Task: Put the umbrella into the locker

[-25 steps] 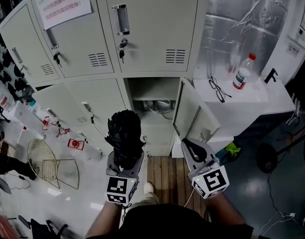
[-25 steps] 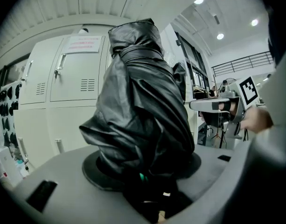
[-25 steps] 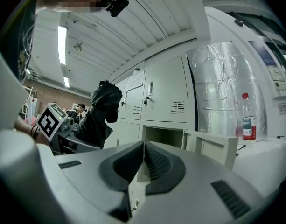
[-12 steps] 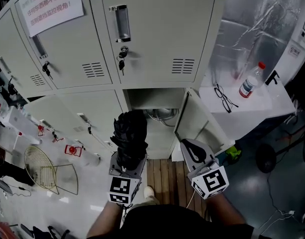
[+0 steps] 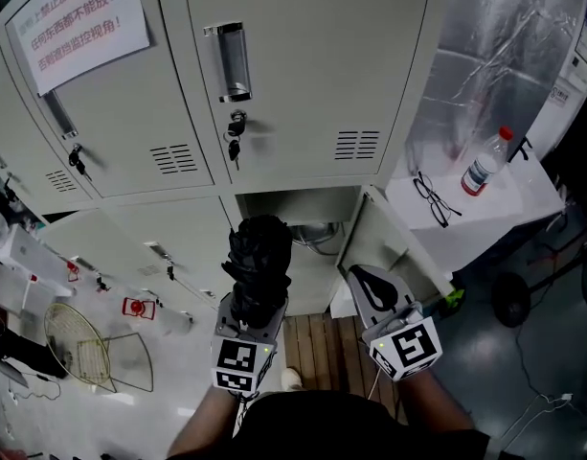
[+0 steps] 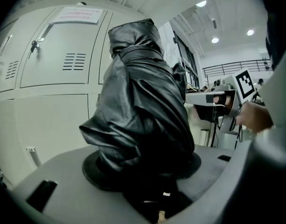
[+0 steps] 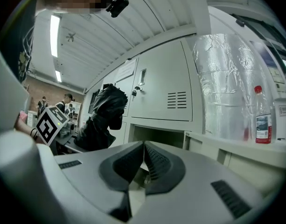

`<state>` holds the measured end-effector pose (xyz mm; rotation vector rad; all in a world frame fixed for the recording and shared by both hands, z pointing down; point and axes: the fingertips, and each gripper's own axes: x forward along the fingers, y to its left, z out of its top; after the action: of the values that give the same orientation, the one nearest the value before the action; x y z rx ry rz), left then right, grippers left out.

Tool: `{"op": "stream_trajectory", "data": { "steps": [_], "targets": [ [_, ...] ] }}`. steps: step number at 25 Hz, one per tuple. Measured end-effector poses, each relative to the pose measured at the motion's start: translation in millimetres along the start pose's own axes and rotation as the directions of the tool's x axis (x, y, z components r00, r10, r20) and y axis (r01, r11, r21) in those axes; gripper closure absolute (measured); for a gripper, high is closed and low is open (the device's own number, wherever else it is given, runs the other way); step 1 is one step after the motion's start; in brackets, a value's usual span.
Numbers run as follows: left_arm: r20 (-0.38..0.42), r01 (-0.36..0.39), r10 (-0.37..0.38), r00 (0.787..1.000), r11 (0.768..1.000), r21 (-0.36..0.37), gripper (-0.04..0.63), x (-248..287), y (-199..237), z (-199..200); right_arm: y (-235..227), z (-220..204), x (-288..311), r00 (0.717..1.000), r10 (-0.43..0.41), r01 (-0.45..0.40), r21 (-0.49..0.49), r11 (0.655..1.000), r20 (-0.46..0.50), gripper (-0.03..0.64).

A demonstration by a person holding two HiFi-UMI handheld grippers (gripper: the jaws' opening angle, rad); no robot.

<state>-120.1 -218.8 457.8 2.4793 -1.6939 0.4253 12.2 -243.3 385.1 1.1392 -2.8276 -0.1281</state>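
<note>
A folded black umbrella point(image 5: 259, 264) stands up out of my left gripper point(image 5: 247, 319), which is shut on its lower end; it fills the left gripper view as a black bundle point(image 6: 142, 106). It is held in front of the open locker compartment point(image 5: 303, 220), whose door point(image 5: 396, 247) swings out to the right. My right gripper point(image 5: 374, 293) hangs beside the door, its ribbed pads point(image 7: 154, 161) pressed together with nothing between them. From the right gripper view the umbrella point(image 7: 103, 113) shows at the left and the open compartment point(image 7: 159, 135) straight ahead.
Closed locker doors point(image 5: 293, 75) with keys and a paper notice point(image 5: 71, 15) fill the wall above and to the left. A white side table point(image 5: 494, 204) at the right carries a water bottle point(image 5: 488, 161) and glasses point(image 5: 432, 199). A wire basket point(image 5: 78, 345) lies on the floor at the left.
Both grippers have moved closer to the lockers, and the umbrella's top now overlaps the lower edge of the open compartment. The grip on the umbrella is unchanged.
</note>
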Motion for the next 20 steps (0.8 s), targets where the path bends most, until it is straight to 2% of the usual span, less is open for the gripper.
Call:
{"op": "stream_trajectory", "data": {
  "steps": [9,20],
  "targets": [
    [0.003,0.046,-0.047,0.999,0.999,0.008,0.344,16.5,15.4,6.4,-7.1,9.3,24.9,1.0,-0.03,0.03,-0.009,1.0,0.0,0.586],
    [-0.01,0.099,-0.099,0.995,0.995,-0.004,0.344,22.5,28.6,-4.5,2.3,12.4,46.6,0.999,-0.045,0.045,-0.025,0.999,-0.008,0.586]
  ]
}}
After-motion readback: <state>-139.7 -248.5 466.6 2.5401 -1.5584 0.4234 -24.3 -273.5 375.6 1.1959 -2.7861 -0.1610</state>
